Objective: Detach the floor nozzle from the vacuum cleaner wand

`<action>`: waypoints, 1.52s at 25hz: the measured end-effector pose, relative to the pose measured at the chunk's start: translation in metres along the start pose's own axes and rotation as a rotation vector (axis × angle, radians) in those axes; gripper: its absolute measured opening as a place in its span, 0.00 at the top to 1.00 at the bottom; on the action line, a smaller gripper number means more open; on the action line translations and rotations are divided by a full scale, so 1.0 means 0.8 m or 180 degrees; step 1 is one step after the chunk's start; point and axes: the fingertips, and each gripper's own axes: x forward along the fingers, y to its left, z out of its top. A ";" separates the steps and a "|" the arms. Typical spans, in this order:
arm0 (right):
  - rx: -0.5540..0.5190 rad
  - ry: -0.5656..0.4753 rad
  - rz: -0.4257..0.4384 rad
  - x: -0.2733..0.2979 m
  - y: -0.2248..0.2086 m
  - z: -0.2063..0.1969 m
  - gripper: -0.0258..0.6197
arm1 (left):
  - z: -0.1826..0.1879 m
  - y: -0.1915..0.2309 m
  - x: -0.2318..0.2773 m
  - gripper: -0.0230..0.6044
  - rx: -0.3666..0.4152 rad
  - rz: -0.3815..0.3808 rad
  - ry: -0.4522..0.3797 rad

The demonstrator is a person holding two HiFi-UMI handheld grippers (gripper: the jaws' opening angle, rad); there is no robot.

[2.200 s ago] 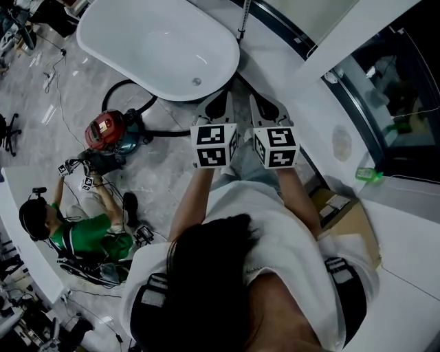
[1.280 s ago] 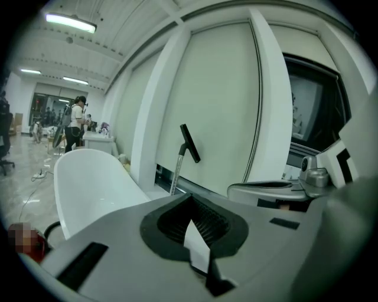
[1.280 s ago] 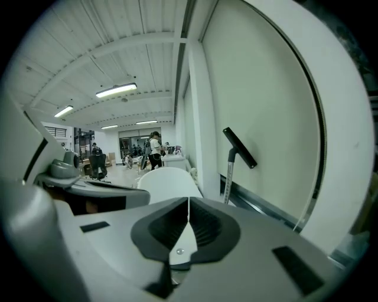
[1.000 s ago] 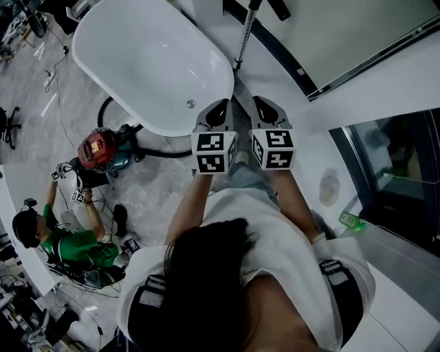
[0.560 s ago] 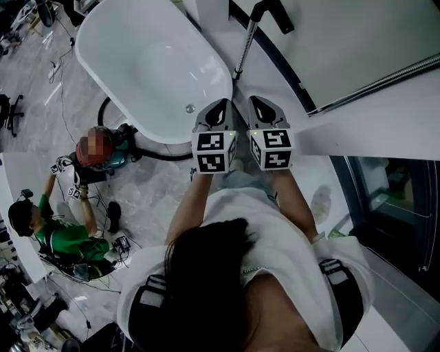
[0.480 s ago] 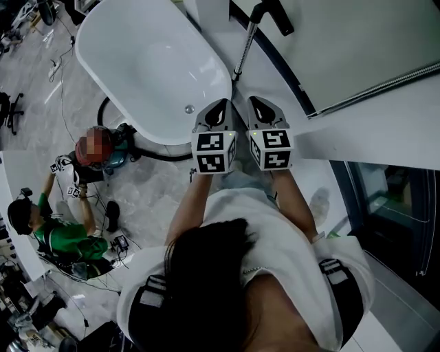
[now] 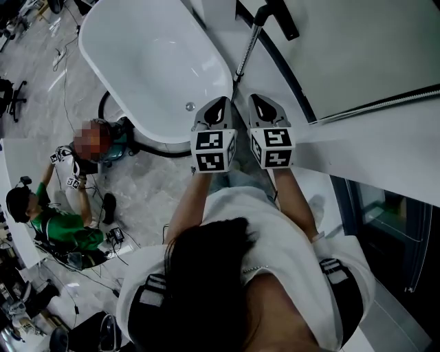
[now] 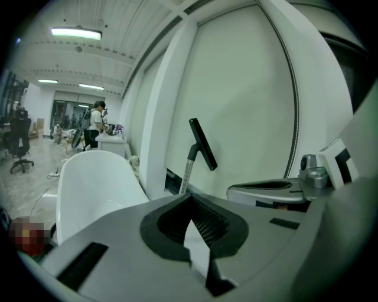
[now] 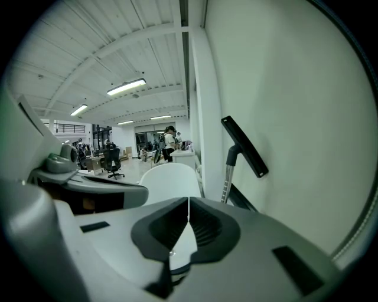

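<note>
We hold left tongs (image 7: 218, 104) and right tongs (image 7: 258, 103) side by side, both pressed together; ahead, the wand (image 7: 246, 55) stands against the wall (image 7: 344, 48), floor nozzle (image 7: 283, 19) uppermost.

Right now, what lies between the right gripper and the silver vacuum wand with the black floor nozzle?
Nothing: the head view shows only bare white floor between the shut right gripper and the silver vacuum wand; the white bathtub stands off to the left.
</note>
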 end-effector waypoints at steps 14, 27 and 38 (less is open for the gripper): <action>-0.0046 -0.0003 -0.0126 -0.007 -0.024 0.004 0.93 | 0.011 -0.001 -0.001 0.96 0.0030 0.0052 -0.0069; -0.0176 0.0010 -0.0195 0.004 -0.030 0.027 0.93 | 0.039 -0.006 0.036 0.96 0.0169 -0.0051 -0.0112; -0.0033 0.0012 -0.0407 0.039 -0.072 0.053 0.93 | 0.073 -0.001 0.096 0.96 0.0376 -0.0287 -0.0049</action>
